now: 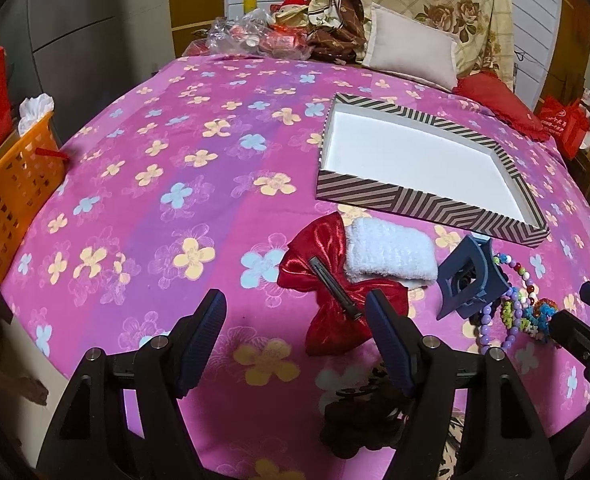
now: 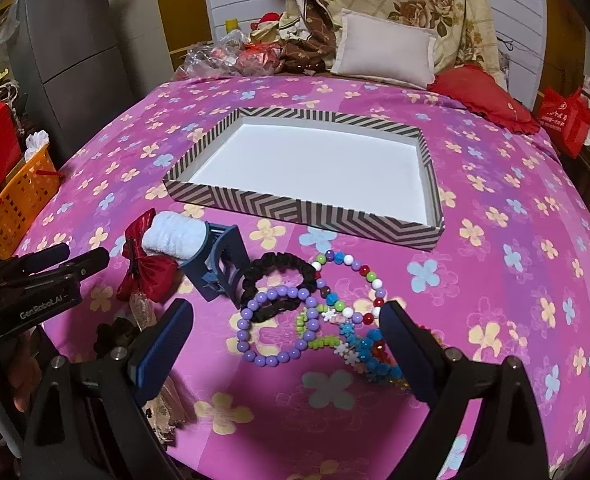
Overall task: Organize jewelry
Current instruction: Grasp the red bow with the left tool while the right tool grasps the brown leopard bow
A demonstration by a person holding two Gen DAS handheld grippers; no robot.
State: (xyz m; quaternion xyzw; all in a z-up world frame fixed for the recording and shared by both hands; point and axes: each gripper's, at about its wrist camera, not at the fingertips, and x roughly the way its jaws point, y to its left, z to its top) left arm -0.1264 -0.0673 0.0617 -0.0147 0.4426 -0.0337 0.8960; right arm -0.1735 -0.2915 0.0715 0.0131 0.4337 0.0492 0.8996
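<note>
Both grippers wide open, empty: left gripper (image 1: 295, 320) just short of red bow (image 1: 335, 292); right gripper (image 2: 285, 336) over beaded bracelets (image 2: 295, 320). Striped tray (image 2: 307, 210) lies beyond, on the bed (image 2: 495, 260).

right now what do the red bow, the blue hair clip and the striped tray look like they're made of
Red bow: shiny fabric, likely satin, going by its bright sheen and soft folds; a dark clip bar runs across it.
Blue hair clip: matte moulded plastic by the look, with stiff flat walls and interlocking teeth.
Striped tray: probably printed cardboard, with thin straight walls, a chevron print outside and a plain white inside.
</note>
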